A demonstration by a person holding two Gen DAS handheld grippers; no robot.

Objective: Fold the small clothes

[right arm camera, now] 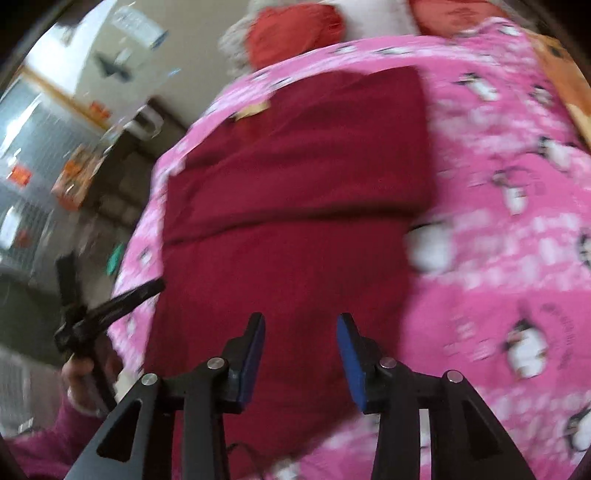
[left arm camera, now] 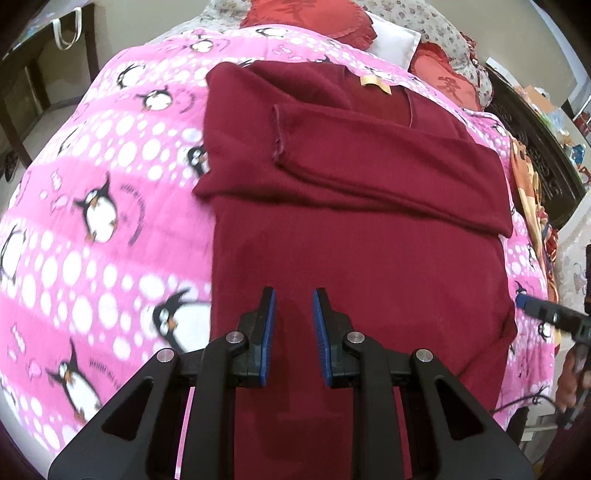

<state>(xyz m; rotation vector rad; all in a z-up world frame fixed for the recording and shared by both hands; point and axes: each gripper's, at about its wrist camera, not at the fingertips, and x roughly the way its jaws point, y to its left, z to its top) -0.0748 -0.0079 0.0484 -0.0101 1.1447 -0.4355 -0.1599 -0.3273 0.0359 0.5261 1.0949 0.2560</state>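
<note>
A dark red sweater (left arm camera: 351, 240) lies flat on a pink penguin blanket (left arm camera: 92, 221). One sleeve (left arm camera: 369, 162) is folded across its chest, and a yellow neck label (left arm camera: 375, 84) shows at the far end. Above the sweater's lower body, my left gripper (left arm camera: 294, 295) has its blue pads a narrow gap apart with nothing between them. The blurred right wrist view shows the same sweater (right arm camera: 295, 221), with my right gripper (right arm camera: 301, 319) open and empty over its near part. A hand holds the left gripper's dark fingers (right arm camera: 129, 295) at the sweater's left edge.
Red pillows (left arm camera: 310, 18) and a white pillow (left arm camera: 395, 40) lie at the bed's far end. An orange patterned cloth (left arm camera: 528, 184) and a dark carved bed frame (left arm camera: 532, 155) run along the right side. Dark wooden furniture (left arm camera: 22, 92) stands to the left.
</note>
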